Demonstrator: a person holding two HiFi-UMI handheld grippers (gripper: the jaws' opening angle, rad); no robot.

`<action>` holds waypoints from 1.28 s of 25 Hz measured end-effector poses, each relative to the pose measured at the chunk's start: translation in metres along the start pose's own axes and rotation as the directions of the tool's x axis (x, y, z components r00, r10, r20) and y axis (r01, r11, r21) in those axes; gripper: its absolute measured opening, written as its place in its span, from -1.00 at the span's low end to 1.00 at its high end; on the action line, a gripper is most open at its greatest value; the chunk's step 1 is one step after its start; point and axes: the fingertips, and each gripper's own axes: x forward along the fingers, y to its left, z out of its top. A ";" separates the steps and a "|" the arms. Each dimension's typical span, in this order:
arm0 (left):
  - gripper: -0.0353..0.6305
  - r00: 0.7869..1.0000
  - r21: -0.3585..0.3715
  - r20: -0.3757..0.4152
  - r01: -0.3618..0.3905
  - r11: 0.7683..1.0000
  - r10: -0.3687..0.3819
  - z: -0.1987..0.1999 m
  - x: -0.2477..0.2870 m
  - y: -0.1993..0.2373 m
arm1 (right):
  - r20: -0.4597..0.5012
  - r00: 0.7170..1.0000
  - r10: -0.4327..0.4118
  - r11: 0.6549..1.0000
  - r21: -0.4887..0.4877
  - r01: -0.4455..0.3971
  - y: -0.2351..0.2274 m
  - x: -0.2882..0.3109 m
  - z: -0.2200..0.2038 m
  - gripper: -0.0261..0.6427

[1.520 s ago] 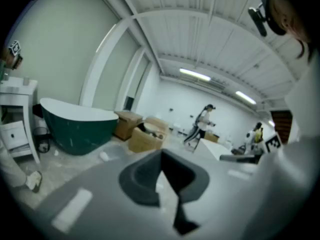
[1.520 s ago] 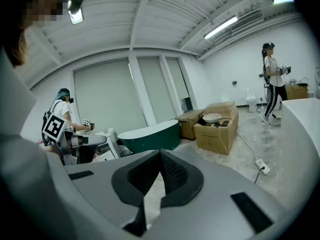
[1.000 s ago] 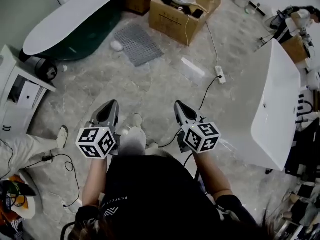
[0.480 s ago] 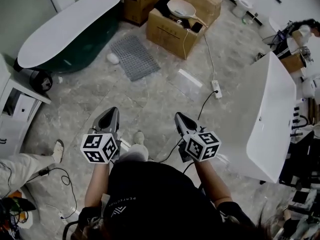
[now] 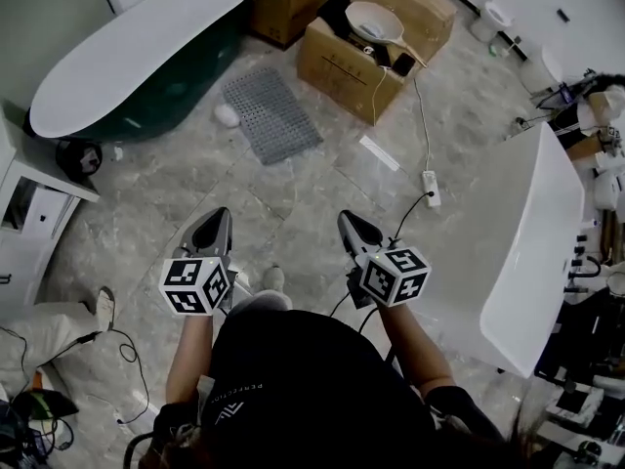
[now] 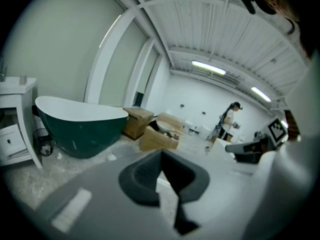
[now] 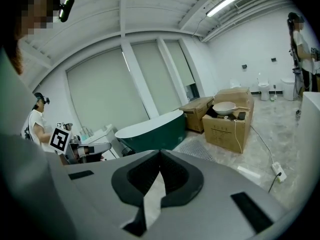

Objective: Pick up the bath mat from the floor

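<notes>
The grey, rectangular, perforated rubber bath mat [image 5: 271, 113] lies flat on the pale marbled stone floor [image 5: 303, 198], well ahead of both tools and well apart from them. It sits between the dark green bathtub with a white rim [image 5: 137, 52] and the open brown cardboard box holding a white basin [image 5: 347, 62]. A small white lump [image 5: 227, 115] rests just beside its left long edge.

Seen from the head view, the mat's long axis runs on a diagonal, from far-left to near-right, so its nearer short end faces the gap between the two tools. It lies forward and a little to the right of the left hand-held gripper [image 5: 217, 221], and forward and to the left of the right hand-held gripper [image 5: 350, 225]. The left one looks slightly the nearer, though the difference is small. Reaching it should call for stepping forward and stooping, since both tools are held high above the floor.

Both hand-held grippers have their jaws closed tip to tip and hold nothing; only floor shows through the slit behind the pads in each gripper view.

The mat looks thin and floppy, with a regular grid of small holes and no visible folds, so I judge it would drape when lifted by one edge
</notes>
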 end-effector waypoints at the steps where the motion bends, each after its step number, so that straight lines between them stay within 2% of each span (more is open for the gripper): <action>1: -0.88 1.000 -0.013 0.003 0.002 1.000 -0.002 0.002 0.005 0.005 | -0.008 1.000 0.004 1.000 -0.003 -0.004 -0.002 0.009 0.003 -0.92; 3: -0.88 1.000 -0.028 0.002 0.009 1.000 -0.009 0.004 0.012 0.015 | -0.019 1.000 0.011 1.000 -0.008 -0.011 -0.004 0.025 0.010 -0.92; 7: -0.88 1.000 -0.009 -0.012 -0.004 1.000 0.004 0.014 0.033 0.037 | -0.013 1.000 0.018 1.000 -0.019 -0.019 -0.011 0.055 0.029 -0.92; 12: -0.88 1.000 -0.016 -0.015 -0.020 1.000 0.020 0.025 0.061 0.046 | -0.035 0.999 0.030 0.999 -0.033 -0.031 -0.034 0.091 0.050 -0.92; 18: -0.88 0.996 0.006 0.011 -0.084 0.996 0.084 0.048 0.112 0.063 | -0.059 0.994 0.095 0.992 -0.074 -0.099 -0.062 0.149 0.088 -0.92; 24: -0.88 0.990 -0.040 0.015 -0.141 0.989 0.142 0.076 0.168 0.065 | -0.097 0.984 0.148 0.983 -0.091 -0.157 -0.103 0.199 0.127 -0.92; 29: -0.88 0.978 -0.013 -0.005 -0.210 0.978 0.210 0.092 0.215 0.074 | -0.134 0.974 0.185 0.975 -0.103 -0.199 -0.130 0.237 0.148 -0.92; 32: -0.87 0.972 -0.023 -0.024 -0.234 0.972 0.233 0.094 0.237 0.076 | -0.158 0.967 0.200 0.970 -0.107 -0.218 -0.145 0.254 0.154 -0.92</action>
